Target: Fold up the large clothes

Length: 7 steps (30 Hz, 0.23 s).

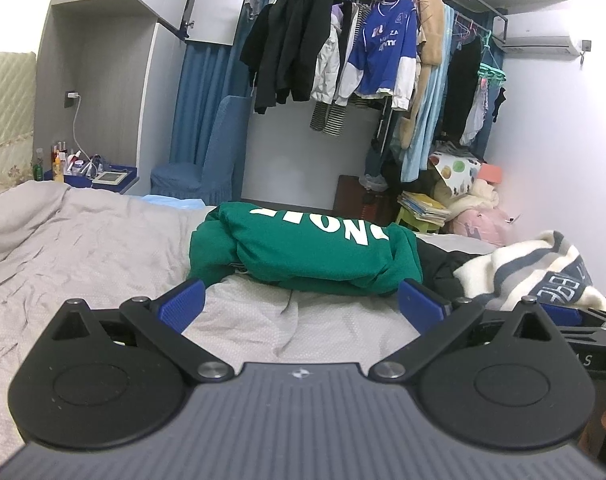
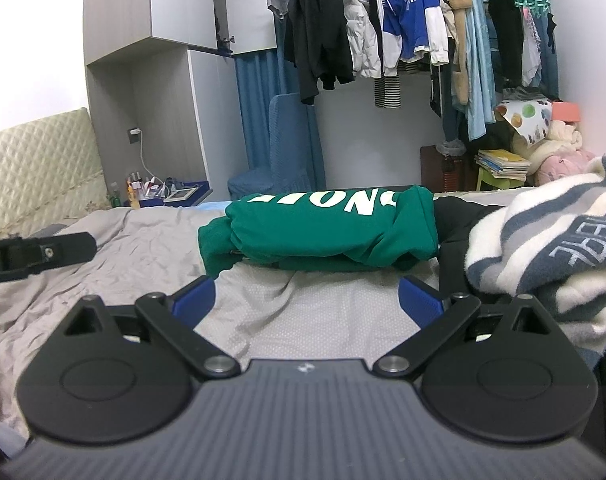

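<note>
A green sweatshirt with white letters (image 1: 307,248) lies folded in a bundle on the grey bed sheet (image 1: 83,248); it also shows in the right wrist view (image 2: 319,228). My left gripper (image 1: 301,306) is open and empty, just short of the bundle's near edge. My right gripper (image 2: 307,300) is open and empty, a little before the same bundle. The left gripper's body (image 2: 35,256) shows at the left in the right wrist view. A black garment (image 2: 459,220) lies right of the green one.
A white and grey striped fleece garment (image 2: 551,248) is heaped at the right, also seen in the left wrist view (image 1: 535,268). Behind the bed stand a blue-covered chair (image 1: 207,160), a rail of hanging clothes (image 1: 363,52), a nightstand with bottles (image 1: 87,168) and stacked books (image 1: 423,208).
</note>
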Available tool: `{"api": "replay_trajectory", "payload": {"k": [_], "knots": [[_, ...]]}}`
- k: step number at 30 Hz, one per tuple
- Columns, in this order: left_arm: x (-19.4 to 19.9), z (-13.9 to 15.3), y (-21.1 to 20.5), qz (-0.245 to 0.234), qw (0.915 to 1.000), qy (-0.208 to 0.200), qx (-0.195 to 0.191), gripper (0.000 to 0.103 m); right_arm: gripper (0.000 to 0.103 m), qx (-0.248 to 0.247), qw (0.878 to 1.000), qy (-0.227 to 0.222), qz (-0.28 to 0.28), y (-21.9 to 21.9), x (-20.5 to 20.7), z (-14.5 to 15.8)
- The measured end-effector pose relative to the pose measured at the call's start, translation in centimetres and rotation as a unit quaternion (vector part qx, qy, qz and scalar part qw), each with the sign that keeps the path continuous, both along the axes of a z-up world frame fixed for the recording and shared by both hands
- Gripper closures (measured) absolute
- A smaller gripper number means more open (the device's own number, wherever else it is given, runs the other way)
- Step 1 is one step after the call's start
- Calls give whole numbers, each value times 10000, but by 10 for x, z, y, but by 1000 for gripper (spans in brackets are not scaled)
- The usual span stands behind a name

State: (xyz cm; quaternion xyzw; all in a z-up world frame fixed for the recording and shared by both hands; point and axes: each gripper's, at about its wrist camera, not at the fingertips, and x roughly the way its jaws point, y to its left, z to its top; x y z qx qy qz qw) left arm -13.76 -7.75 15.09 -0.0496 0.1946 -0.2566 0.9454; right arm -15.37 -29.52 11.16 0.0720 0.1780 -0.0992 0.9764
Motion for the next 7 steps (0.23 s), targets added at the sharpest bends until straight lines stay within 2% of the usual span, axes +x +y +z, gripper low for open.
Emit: {"api": "replay_trajectory", "payload": {"k": [7], "knots": [[0,0,0,-39,10000,-3,-3,0,3,-7,10000,10,-29,2,-1,0]]}}
